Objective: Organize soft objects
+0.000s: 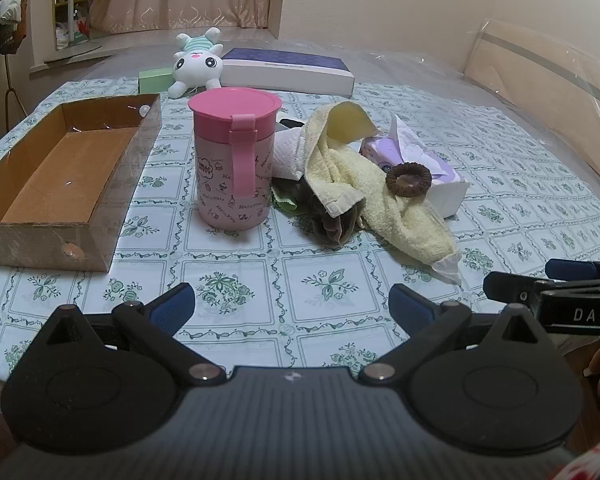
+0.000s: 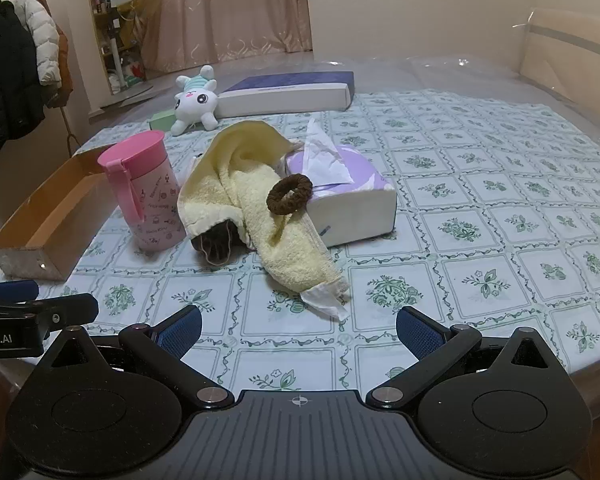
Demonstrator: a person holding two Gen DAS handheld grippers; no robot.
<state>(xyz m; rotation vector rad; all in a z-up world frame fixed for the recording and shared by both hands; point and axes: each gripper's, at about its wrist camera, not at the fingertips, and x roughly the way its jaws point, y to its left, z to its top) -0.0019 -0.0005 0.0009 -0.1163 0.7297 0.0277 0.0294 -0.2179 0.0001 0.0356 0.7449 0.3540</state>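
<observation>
A pale yellow towel (image 1: pixel 352 184) (image 2: pixel 256 200) lies crumpled mid-table, draped over a dark brown cloth (image 1: pixel 332 220) (image 2: pixel 216 246). A brown hair scrunchie (image 1: pixel 408 180) (image 2: pixel 289 194) rests on the towel against a purple tissue box (image 1: pixel 432 176) (image 2: pixel 352 196). A white plush bunny (image 1: pixel 198 62) (image 2: pixel 196 100) lies at the far edge. An open cardboard box (image 1: pixel 100 216) (image 2: pixel 32 256) stands at the left. My left gripper (image 1: pixel 292 306) is open and empty near the front edge. My right gripper (image 2: pixel 299 330) is open and empty, short of the towel's near end.
A pink lidded cup (image 1: pixel 234 160) (image 2: pixel 144 192) stands between the box and the towel. A long blue-and-white box (image 1: pixel 288 70) (image 2: pixel 288 92) and a small green box (image 1: pixel 154 80) lie at the back. White paper towel (image 1: pixel 288 152) sits behind the towel. The table has a floral cloth (image 1: pixel 320 280).
</observation>
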